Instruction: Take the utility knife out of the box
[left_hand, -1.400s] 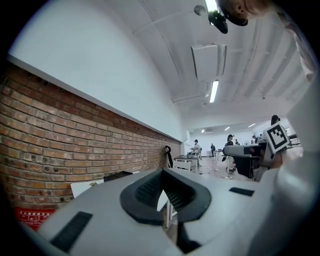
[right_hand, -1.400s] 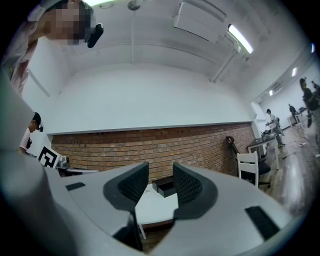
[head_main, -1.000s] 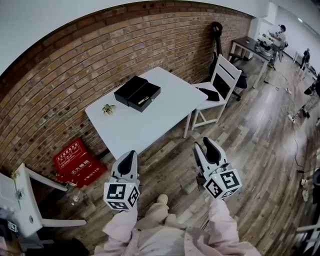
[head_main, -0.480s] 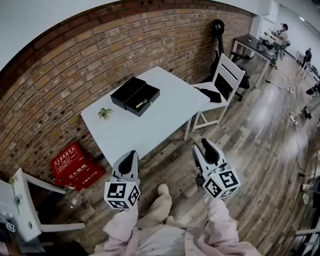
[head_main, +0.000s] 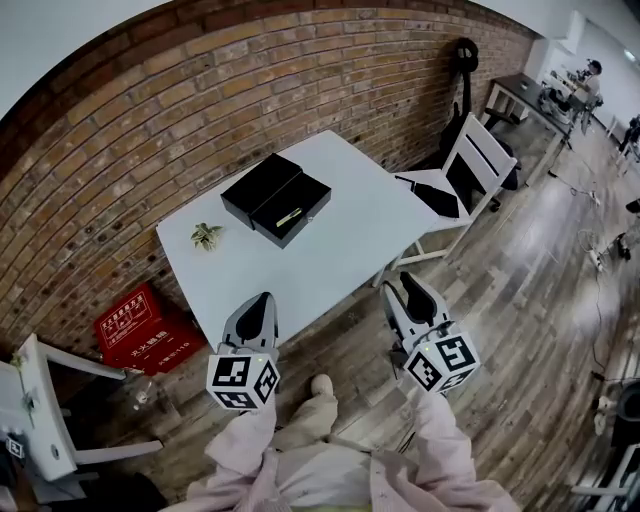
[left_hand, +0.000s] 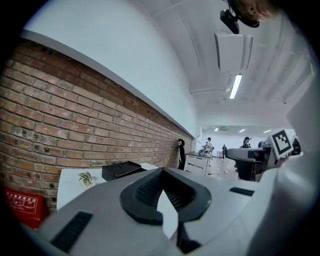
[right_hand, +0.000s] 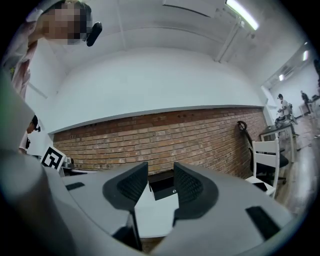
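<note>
An open black box lies on the white table, its lid folded back toward the brick wall. A slim pale utility knife rests in the tray half. My left gripper hangs shut and empty just off the table's near edge. My right gripper is also short of the table, jaws a little apart with nothing between them. The left gripper view shows the box far ahead. In the right gripper view the box sits framed between the pads.
A small plant sprig lies left of the box. A white chair stands at the table's right end. A red crate sits on the wooden floor under the left end. Another white chair is at far left.
The person has stepped closer, so the table and box sit nearer and lower in the head view. Both grippers keep their pose in front of the body.
</note>
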